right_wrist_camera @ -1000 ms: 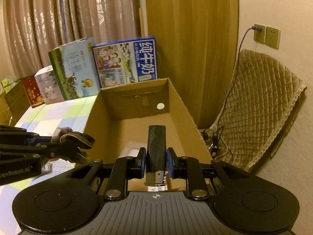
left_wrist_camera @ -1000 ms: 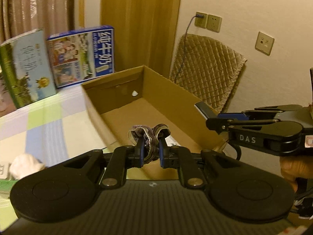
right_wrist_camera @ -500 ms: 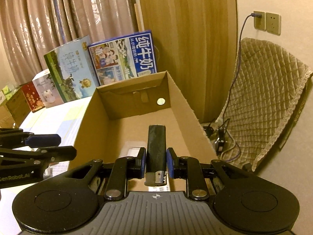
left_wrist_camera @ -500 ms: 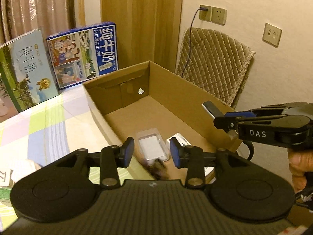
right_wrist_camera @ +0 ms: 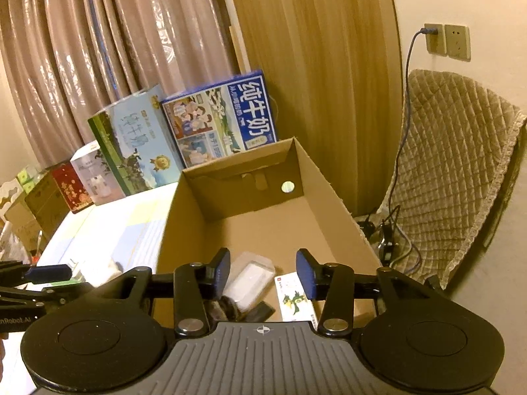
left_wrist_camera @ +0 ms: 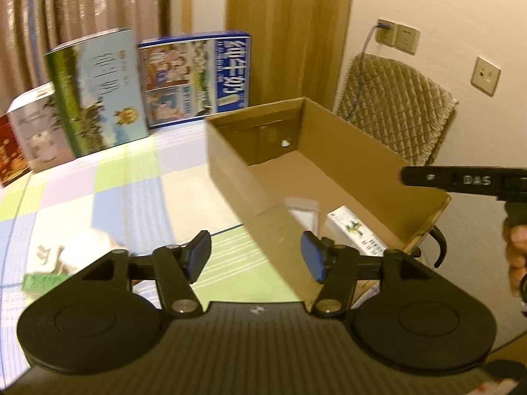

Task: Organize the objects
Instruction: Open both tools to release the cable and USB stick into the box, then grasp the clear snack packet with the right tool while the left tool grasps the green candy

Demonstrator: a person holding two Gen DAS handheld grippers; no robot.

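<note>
While both grippers, left and right, are opening empty, milk cartons stand behind the cardboard box.

one cardboard box, two milk cartons, two grippers.

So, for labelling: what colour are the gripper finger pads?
Blue pads on black arms, clearest in the right wrist view.

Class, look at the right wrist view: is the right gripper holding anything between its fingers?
No: the right gripper has nothing between its opening fingers, and only the cardboard box floor shows in the gap.
</note>
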